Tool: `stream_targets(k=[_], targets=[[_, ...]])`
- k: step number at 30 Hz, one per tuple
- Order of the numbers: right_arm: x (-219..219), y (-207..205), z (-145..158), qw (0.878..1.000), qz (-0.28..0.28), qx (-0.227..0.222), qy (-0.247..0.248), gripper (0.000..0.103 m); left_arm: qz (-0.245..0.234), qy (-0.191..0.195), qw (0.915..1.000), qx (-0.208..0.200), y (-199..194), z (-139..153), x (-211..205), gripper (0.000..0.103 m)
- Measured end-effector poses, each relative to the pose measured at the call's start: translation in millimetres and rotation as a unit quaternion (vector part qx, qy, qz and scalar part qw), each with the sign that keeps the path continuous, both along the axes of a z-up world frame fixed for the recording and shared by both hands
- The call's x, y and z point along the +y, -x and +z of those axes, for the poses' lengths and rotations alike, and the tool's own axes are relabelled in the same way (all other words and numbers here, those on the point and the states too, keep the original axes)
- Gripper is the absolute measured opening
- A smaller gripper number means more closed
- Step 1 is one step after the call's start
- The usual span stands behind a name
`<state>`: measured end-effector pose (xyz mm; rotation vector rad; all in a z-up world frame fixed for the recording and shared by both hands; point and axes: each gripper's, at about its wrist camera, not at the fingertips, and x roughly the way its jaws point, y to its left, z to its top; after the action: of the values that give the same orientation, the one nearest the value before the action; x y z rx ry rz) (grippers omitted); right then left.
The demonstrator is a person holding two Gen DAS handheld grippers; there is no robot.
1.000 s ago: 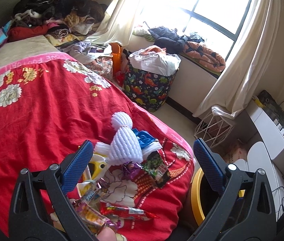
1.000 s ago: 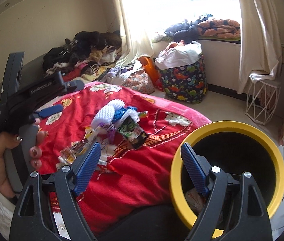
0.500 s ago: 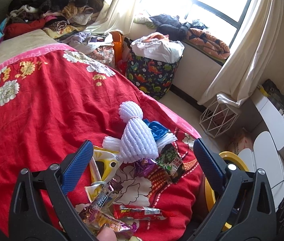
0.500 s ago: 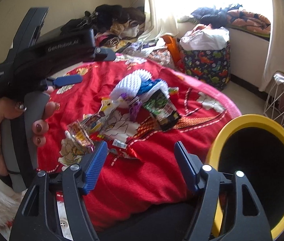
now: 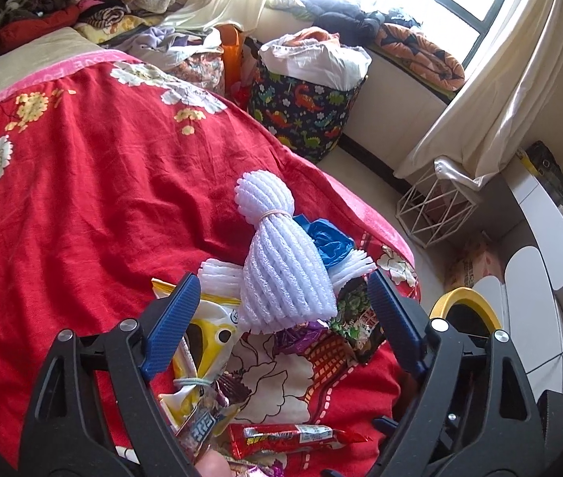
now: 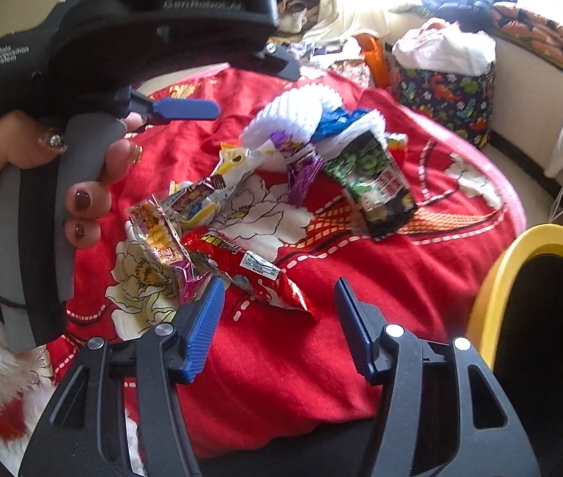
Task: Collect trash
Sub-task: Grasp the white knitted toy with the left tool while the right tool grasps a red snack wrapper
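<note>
I am at the reaching step: both tongs come down over the heap of trash on the red bedspread (image 5: 82, 183), and nothing is picked up yet. My right tongs (image 6: 277, 318) have just been closing and now stand about half open, empty, with the tail of the red wrapper (image 6: 241, 266) lying just ahead of the gap. My left tongs (image 5: 281, 318) have just narrowed a little but are still wide, with the white foam netting (image 5: 281, 278) and the yellow packet (image 5: 209, 326) below and ahead of the tips, neither one pinched.

Judging by this, the red wrapper is my nearest catch. The next move calls for getting the right tips down on either side of it and pinching without also gathering the bedspread, then carrying it to the yellow-rimmed bin (image 6: 527, 274), which stands just off the bed's edge to my right.

The wrappers are thin, crinkly, glossy foil and plastic, flat and light, so they may slip or flutter. The dark green packet (image 6: 376, 187) looks puffier. The foam netting is ribbed, soft and bunched with a rubber band; a crumpled blue scrap (image 5: 329, 242) sits beside it. The bedspread is soft and wrinkled.
</note>
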<state>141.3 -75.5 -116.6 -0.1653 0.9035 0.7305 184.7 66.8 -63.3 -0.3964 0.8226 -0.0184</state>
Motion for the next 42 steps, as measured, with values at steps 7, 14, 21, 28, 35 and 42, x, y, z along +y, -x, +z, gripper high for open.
stream_targets(k=[7, 14, 21, 28, 35, 42], targets=[[15, -10, -22, 0.999, 0.017, 0.033, 0.030, 0.028, -0.003, -0.004, 0.9997, 0.024, -12, -13, -2, 0.078], [5, -10, -23, 0.999, 0.004, 0.042, 0.013, 0.015, -0.004, -0.002, 0.9992, 0.039, -17, -24, -5, 0.061], [-10, -8, -17, 0.999, -0.010, 0.040, 0.001, 0.013, -0.012, 0.005, 0.9994, 0.031, -12, -24, -9, 0.030], [-19, -1, -7, 0.999, -0.019, 0.035, -0.009, 0.013, -0.008, 0.021, 0.9997, -0.002, 3, -8, -7, 0.028], [-23, 5, 0, 0.999, -0.017, 0.029, -0.017, 0.013, -0.007, 0.047, 0.9988, -0.014, 10, 2, 2, 0.030], [-25, 11, 8, 0.999, -0.027, 0.024, -0.021, 0.013, -0.007, 0.051, 0.9987, -0.006, 13, -3, 2, 0.033]])
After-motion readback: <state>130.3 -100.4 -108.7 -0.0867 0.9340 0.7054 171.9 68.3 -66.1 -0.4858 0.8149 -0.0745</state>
